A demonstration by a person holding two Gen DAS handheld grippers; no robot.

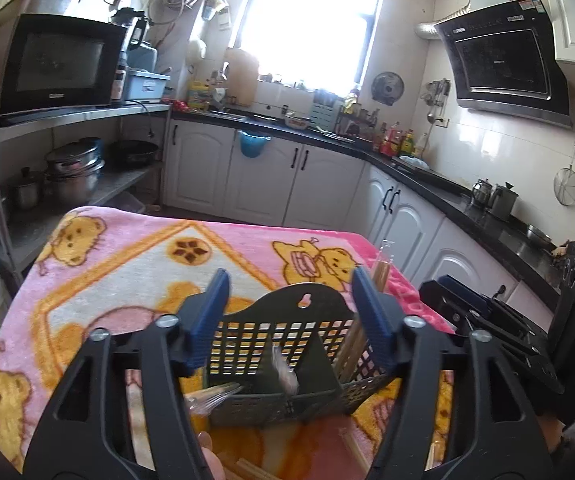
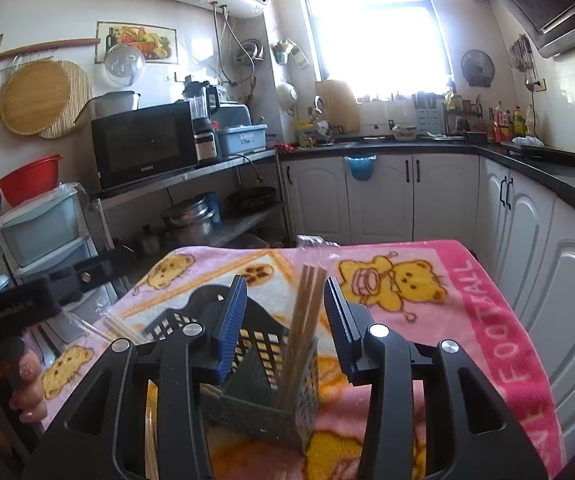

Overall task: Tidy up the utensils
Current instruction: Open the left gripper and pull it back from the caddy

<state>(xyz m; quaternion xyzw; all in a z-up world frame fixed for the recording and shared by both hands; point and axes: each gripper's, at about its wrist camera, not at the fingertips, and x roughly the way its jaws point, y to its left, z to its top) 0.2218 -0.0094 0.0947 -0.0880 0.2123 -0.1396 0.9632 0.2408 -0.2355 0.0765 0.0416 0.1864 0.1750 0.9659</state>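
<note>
- Utensils sit partly sorted: we judge that we are between placements, with some pieces in the caddy and others still loose on the pink bear blanket (image 1: 99, 264).
- On the left, our left gripper (image 1: 291, 312) stands spread with nothing between its blue pads; the caddy's back panel shows through the gap, untouched.
- The dark mesh caddy (image 1: 279, 344) stands upright on the blanket, near the front edge, split by dividers into compartments.
- Its left compartment holds clear plastic cutlery (image 1: 211, 398), leaning out over the rim; a blurred clear piece (image 1: 285, 372) is at the middle divider, and we cannot tell whether it has settled.
- Its right compartment holds a bundle of wooden chopsticks (image 2: 305, 320), standing nearly upright.
- On the right, our right gripper (image 2: 285, 316) is also parted; the chopsticks rise between its pads, which do not press on them.
- Next, we judge, comes fetching the loose chopsticks (image 2: 123, 330) lying left of the caddy: that calls for a low, flat approach and a pinch across thin sticks.
</note>
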